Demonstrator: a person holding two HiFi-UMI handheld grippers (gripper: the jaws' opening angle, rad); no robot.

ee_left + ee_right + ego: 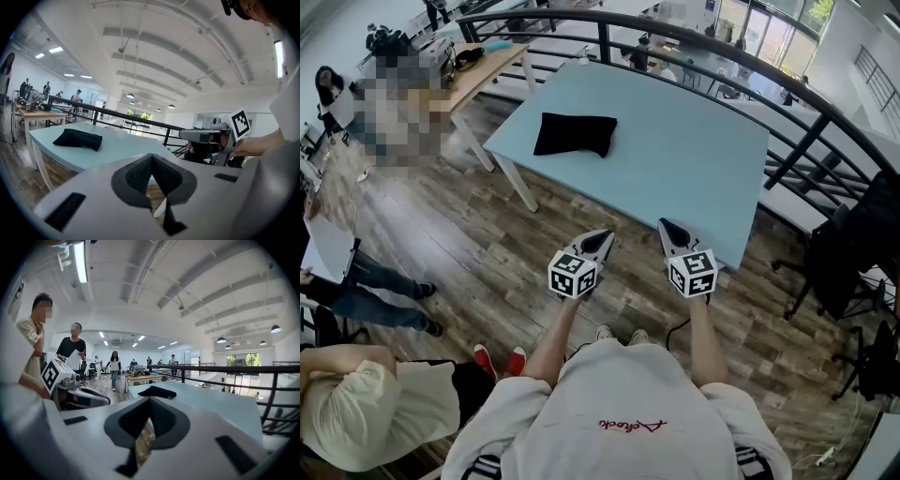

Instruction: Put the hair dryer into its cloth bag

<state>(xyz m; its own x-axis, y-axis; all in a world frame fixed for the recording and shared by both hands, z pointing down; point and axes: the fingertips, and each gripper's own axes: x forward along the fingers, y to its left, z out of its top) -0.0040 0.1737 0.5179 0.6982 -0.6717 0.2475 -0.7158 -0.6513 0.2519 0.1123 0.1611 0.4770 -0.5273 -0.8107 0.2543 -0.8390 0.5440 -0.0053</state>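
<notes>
Black cloth bag lies on the pale blue table, no hair dryer visible outside it; left gripper and right gripper hang short of the table, jaws together and empty, so whether the dryer is already packed or awaits packing is undeterminable.

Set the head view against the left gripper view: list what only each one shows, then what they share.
Only the head view: a bystander's red shoes and the marker cube on the left gripper. Only the left gripper view: the ceiling lights and that gripper's jaws closed together, nothing between them. Both: the black cloth bag on the light blue table, the right gripper and the railing.
</notes>
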